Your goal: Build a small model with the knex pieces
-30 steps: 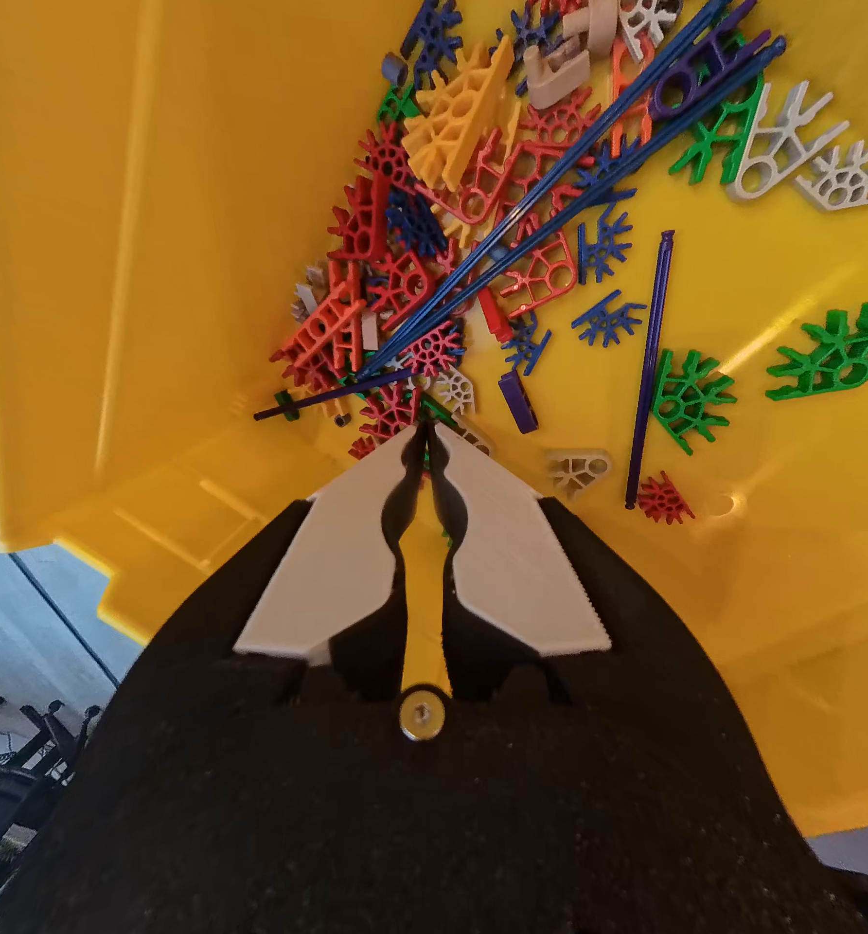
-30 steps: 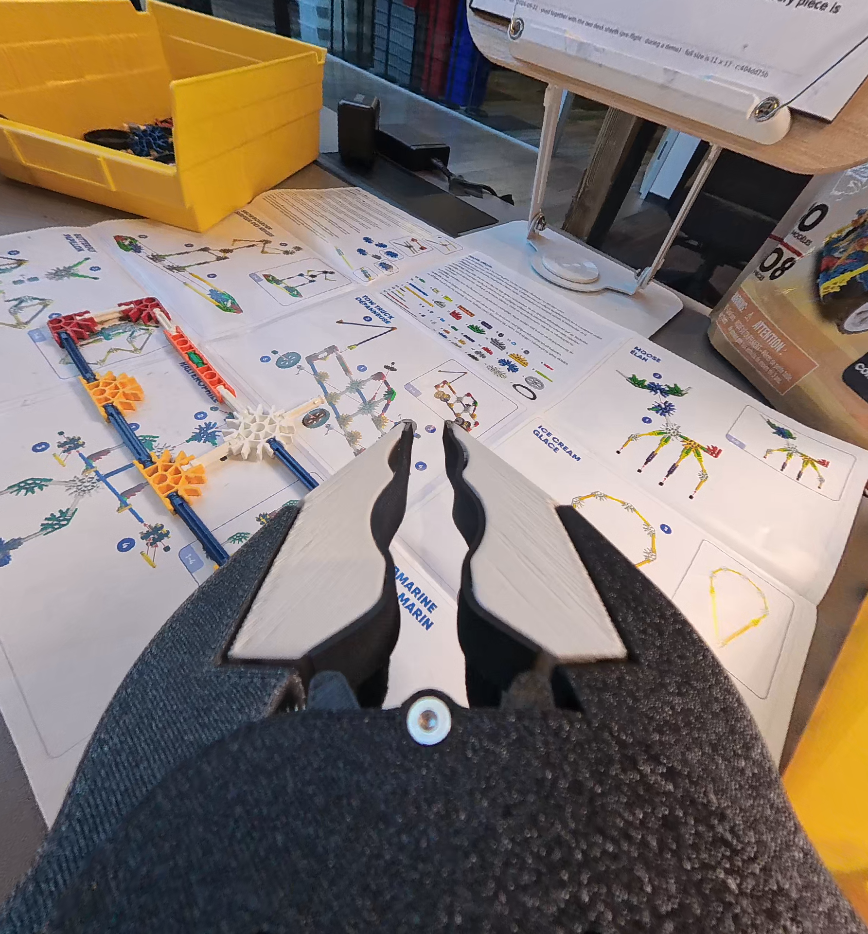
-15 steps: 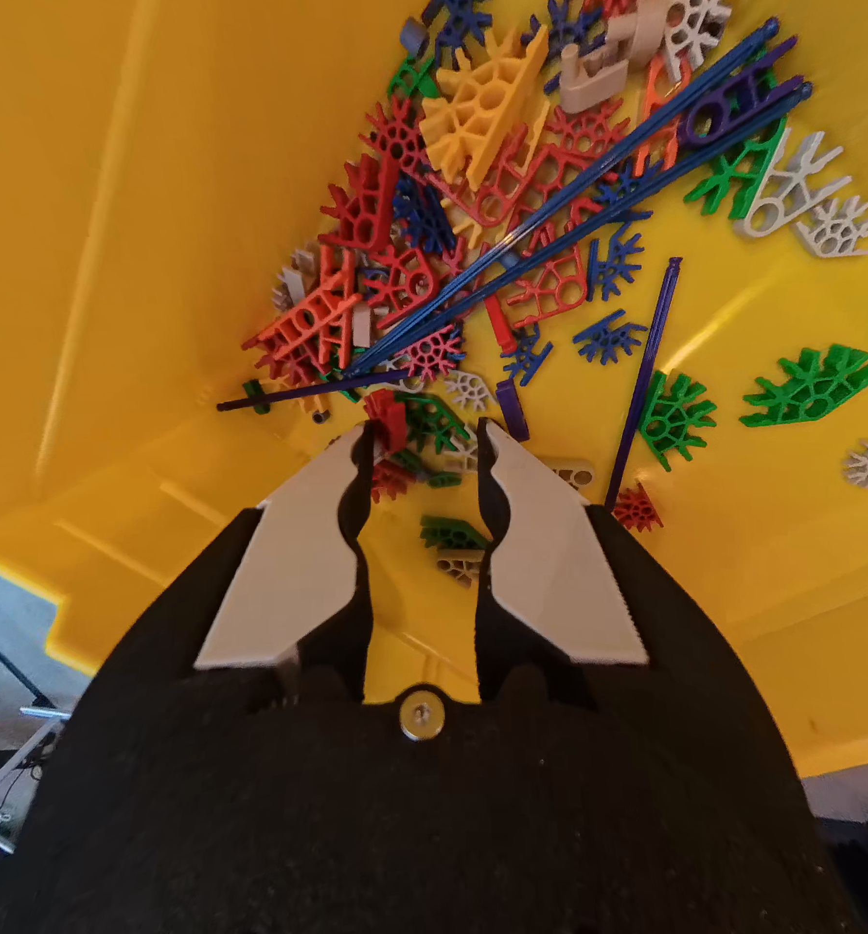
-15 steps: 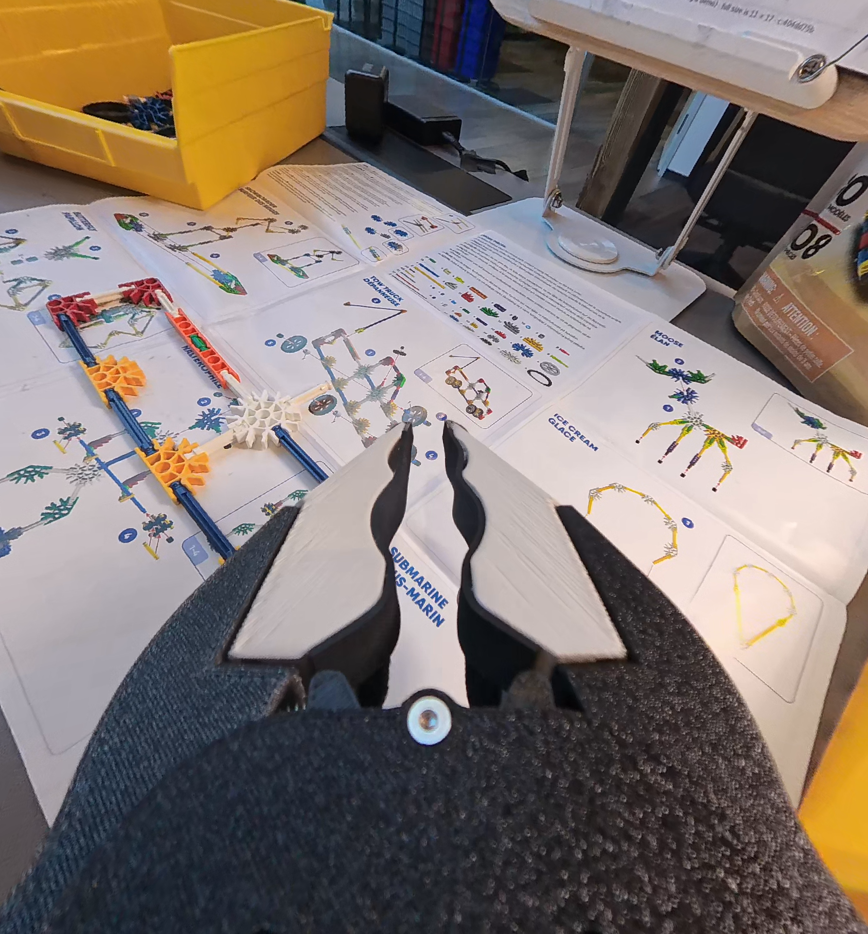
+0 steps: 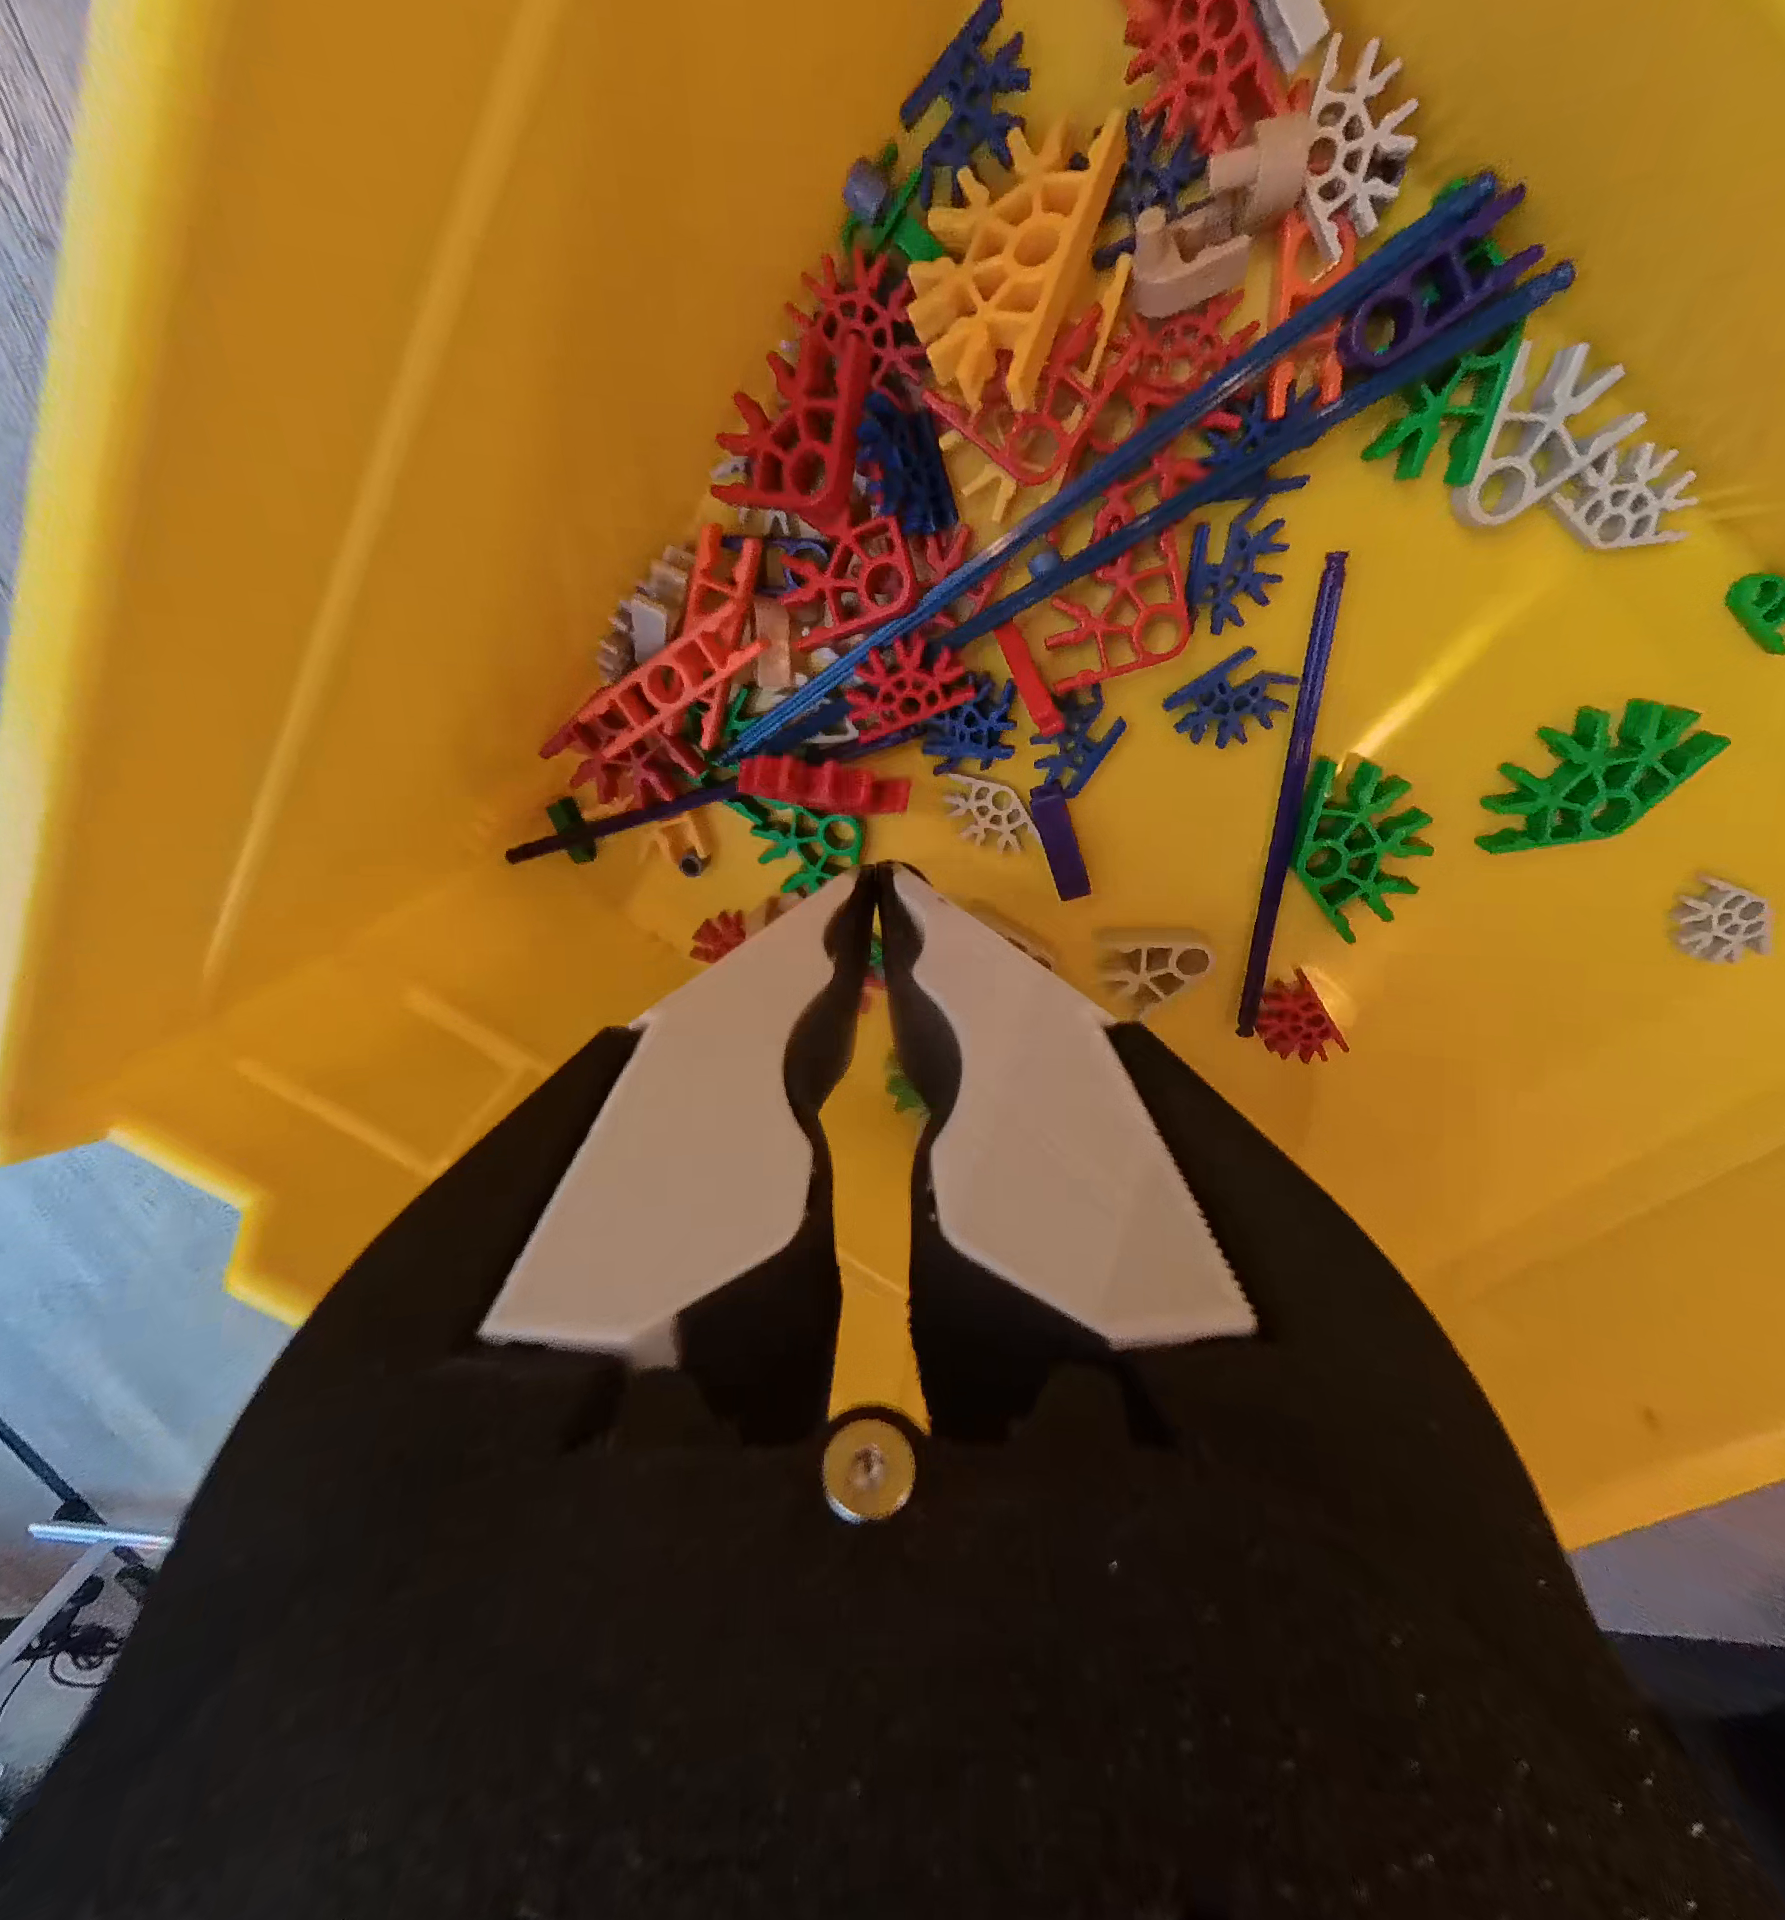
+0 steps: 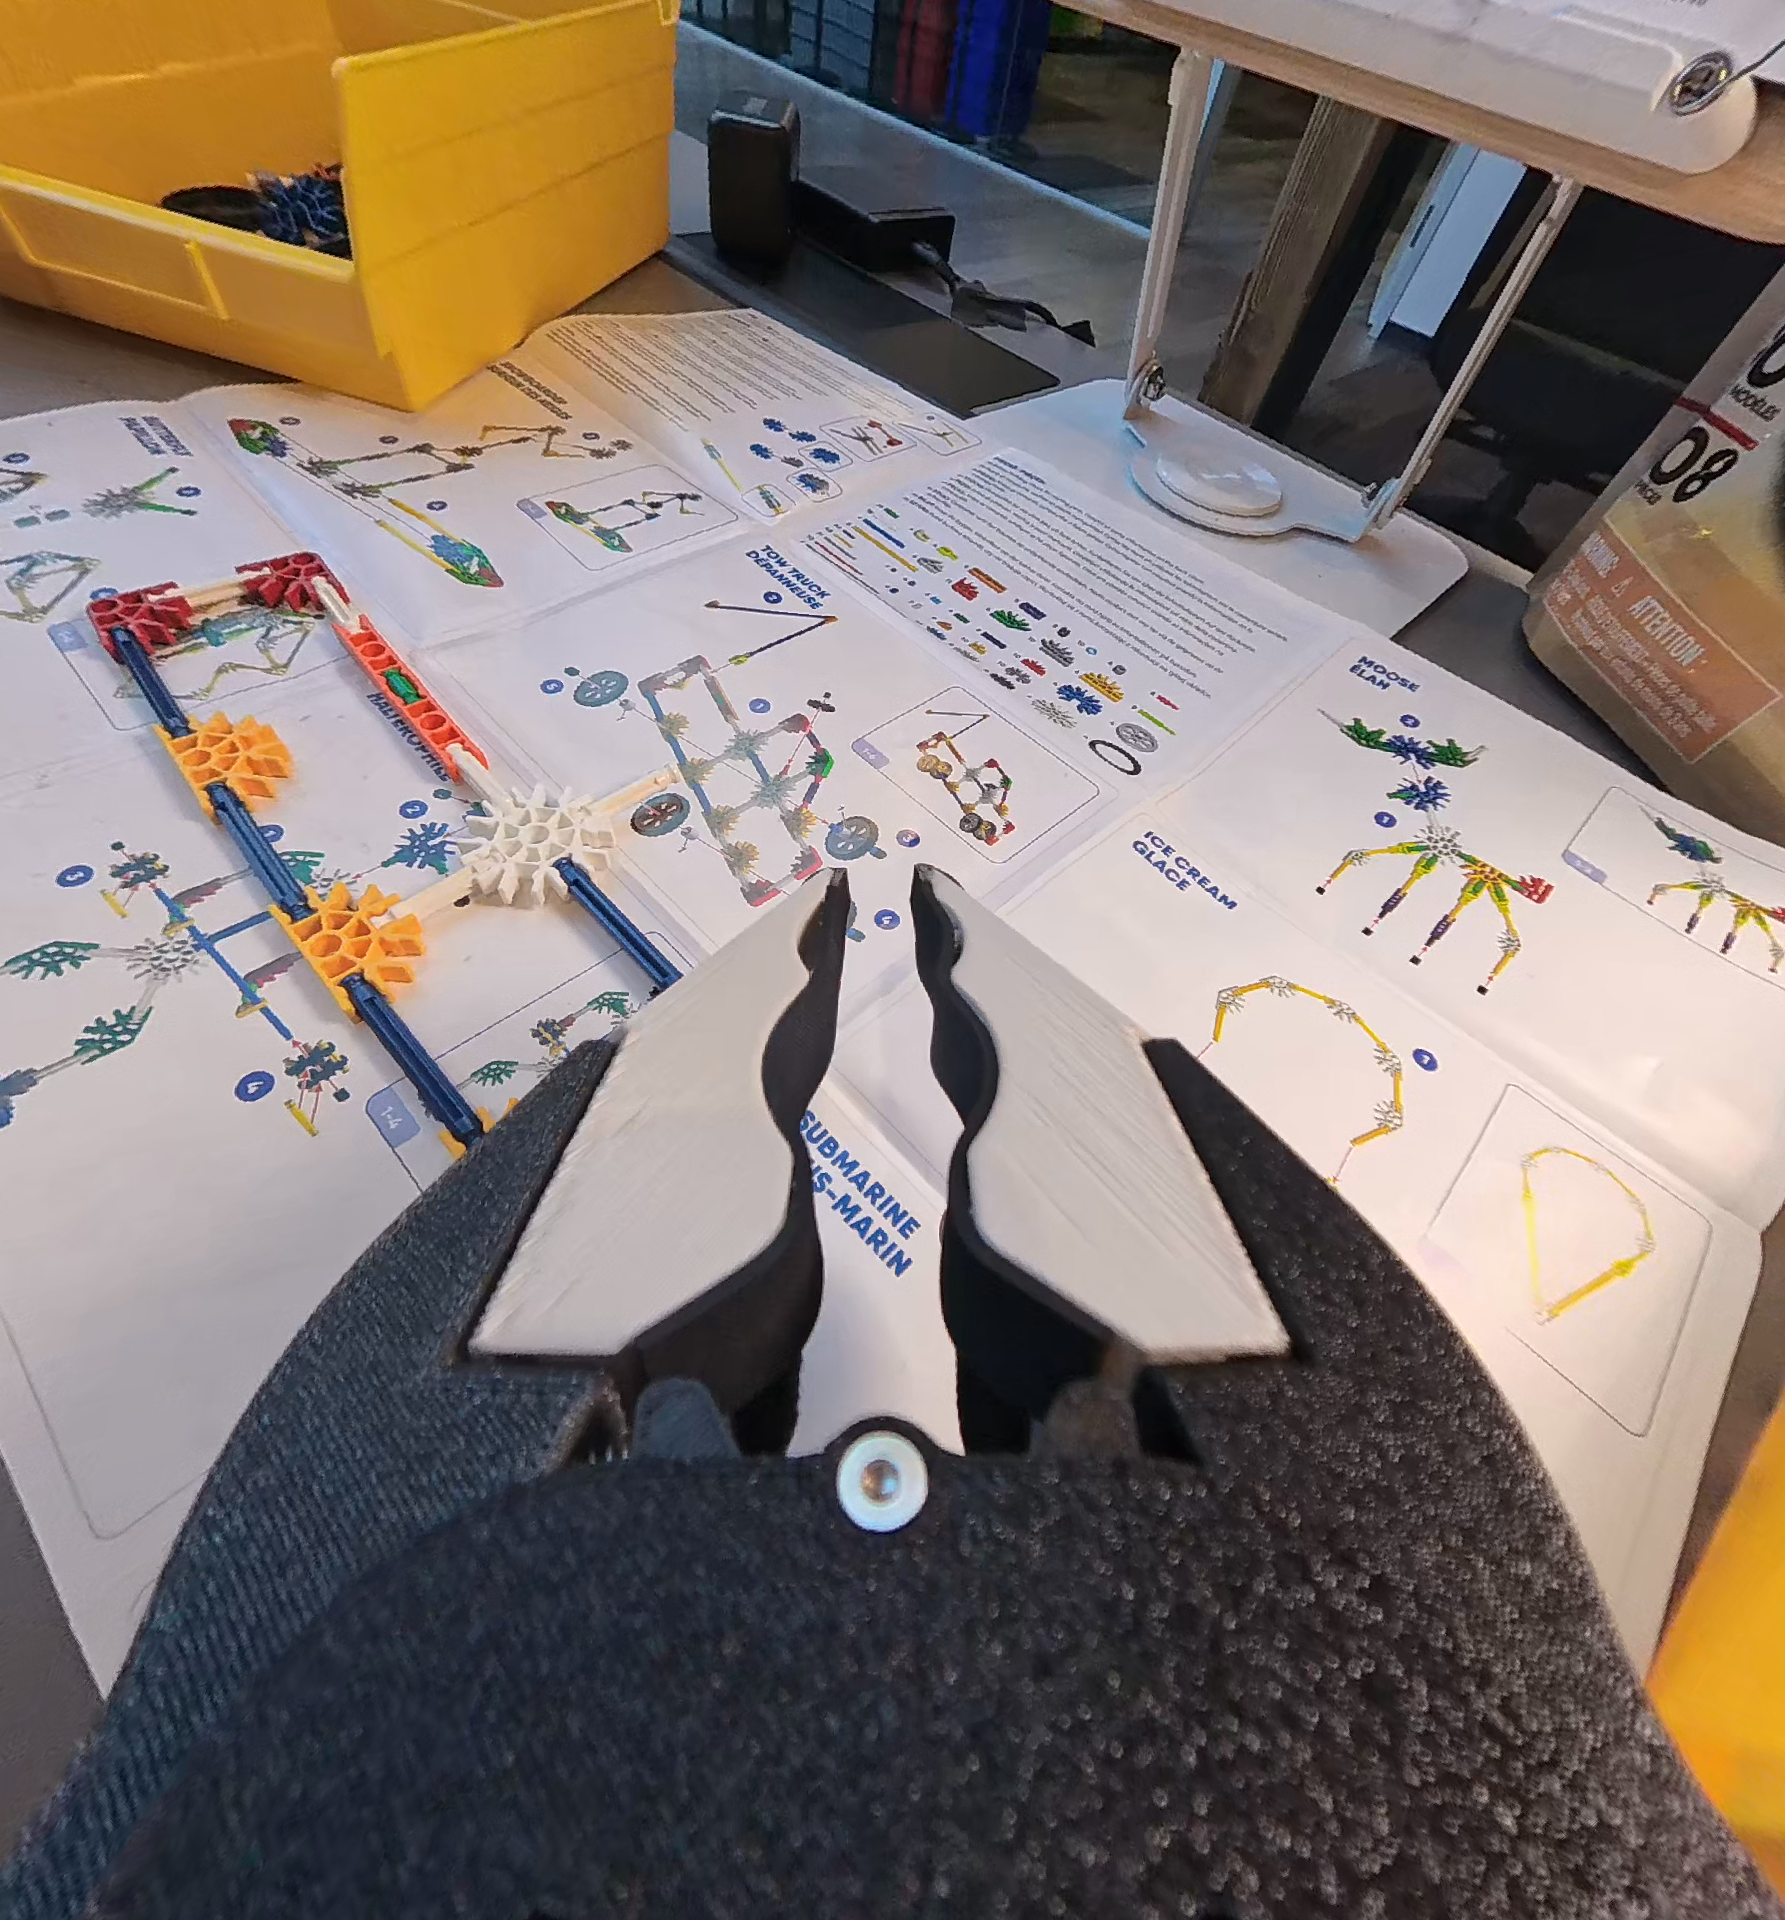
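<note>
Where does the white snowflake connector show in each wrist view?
Left wrist view: not in it; a yellow bin of loose pieces fills it.
Right wrist view: white snowflake connector left of centre, on the instruction sheet.
Shared landmark: yellow bin wall at this view's lower right edge, possibly the same bin.

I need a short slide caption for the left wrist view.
Left gripper, fingertips together, over a yellow bin of mixed construction-toy pieces.
</note>
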